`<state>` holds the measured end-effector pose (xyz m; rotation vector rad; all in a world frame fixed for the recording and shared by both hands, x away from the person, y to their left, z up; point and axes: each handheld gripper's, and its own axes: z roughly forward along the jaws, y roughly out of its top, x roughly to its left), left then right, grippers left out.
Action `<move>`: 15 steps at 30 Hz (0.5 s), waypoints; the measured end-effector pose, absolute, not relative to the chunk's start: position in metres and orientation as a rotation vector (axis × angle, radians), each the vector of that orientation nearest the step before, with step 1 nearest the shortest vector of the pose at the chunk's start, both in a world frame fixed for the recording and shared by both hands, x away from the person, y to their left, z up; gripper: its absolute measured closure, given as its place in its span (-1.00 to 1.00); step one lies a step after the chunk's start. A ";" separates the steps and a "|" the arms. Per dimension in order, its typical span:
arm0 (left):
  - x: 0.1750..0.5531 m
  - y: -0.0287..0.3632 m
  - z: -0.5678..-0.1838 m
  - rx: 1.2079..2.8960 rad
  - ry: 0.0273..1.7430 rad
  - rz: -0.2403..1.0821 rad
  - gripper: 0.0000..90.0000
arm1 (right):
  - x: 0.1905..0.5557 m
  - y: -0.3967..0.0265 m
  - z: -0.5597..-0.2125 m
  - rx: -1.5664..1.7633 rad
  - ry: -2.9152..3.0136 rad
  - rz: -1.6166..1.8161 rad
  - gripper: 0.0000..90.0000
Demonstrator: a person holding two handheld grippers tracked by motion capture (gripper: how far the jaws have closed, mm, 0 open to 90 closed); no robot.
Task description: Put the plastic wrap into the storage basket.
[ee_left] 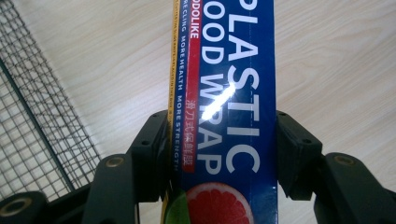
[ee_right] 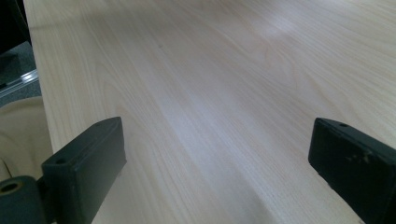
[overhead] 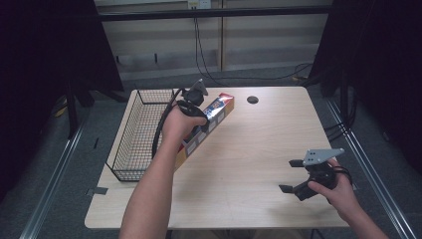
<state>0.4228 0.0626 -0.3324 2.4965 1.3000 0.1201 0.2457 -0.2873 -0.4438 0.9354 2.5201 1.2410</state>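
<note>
Your forearms enter the high view at six o'clock. Your left hand-held gripper [overhead: 200, 113], near eleven o'clock from the desk's [overhead: 259, 149] centre, is clamped across a long plastic wrap box [overhead: 219, 110], just beside the wire basket [overhead: 134, 137] at nine o'clock. Your right hand-held gripper [overhead: 293, 175], at four o'clock, holds nothing, its jaws standing wide apart over bare wood.

Looking along the left hand-held gripper [ee_left: 222, 154], both black jaws press the box's [ee_left: 229, 93] narrow sides; the box runs away toward twelve o'clock, with the basket mesh [ee_left: 32, 121] at nine o'clock.

Looking along the right hand-held gripper [ee_right: 217, 163], the parted jaws frame plain desk [ee_right: 210, 70].

Judging by its look, the box is light, stiff cardboard with a glossy, somewhat slippery skin. Grip it across the narrow sides near the middle, so the long ends don't swing.
</note>
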 end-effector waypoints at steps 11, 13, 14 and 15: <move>0.422 0.078 -0.327 2.473 1.353 0.159 -0.01 | 0.246 -0.287 -0.444 0.934 2.517 1.232 -0.92; 0.421 0.080 -0.326 2.454 1.381 0.158 -0.01 | 0.246 -0.286 -0.445 0.933 2.521 1.232 -0.92; 0.421 0.081 -0.325 2.453 1.381 0.164 -0.01 | 0.246 -0.286 -0.444 0.931 2.520 1.226 -0.92; 0.421 0.082 -0.324 2.455 1.384 0.166 -0.01 | 0.245 -0.286 -0.444 0.934 2.523 1.226 -0.92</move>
